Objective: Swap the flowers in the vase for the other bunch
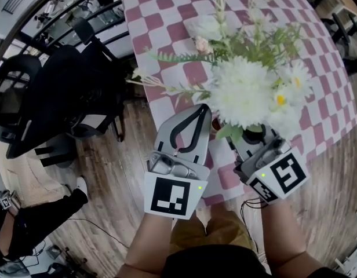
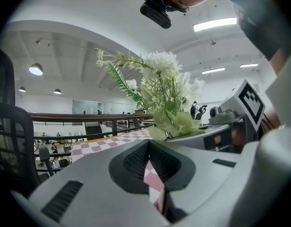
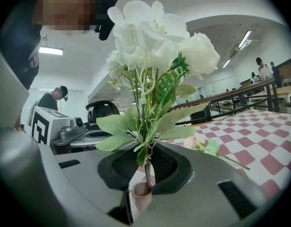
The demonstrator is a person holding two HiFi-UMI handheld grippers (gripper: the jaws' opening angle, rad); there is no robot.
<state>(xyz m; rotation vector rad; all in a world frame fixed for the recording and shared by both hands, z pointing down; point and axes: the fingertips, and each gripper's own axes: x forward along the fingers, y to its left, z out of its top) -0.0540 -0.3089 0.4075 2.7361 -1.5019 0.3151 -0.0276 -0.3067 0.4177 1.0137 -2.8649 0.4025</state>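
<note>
Pink-and-white checked cloth [image 1: 161, 16] covers the table ahead of you. Your right gripper [image 3: 141, 181] is clenched on a small pink cylindrical vase [image 3: 140, 193], which stands upright and holds a bunch of white artificial flowers with green leaves [image 3: 155, 32]. Your left gripper [image 2: 152, 162], at nine o'clock just beside it, is closed on nothing. From the head view, a pale pink flower sprig [image 1: 200, 44] lies on the cloth at eleven o'clock of the vase.

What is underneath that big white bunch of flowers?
The right tool grips the white bunch by its stem, whose base sits in a small pinkish tube. From above, the blooms hide the tool's tip and part of the checked tablecloth; what lies beneath them cannot be seen.
</note>
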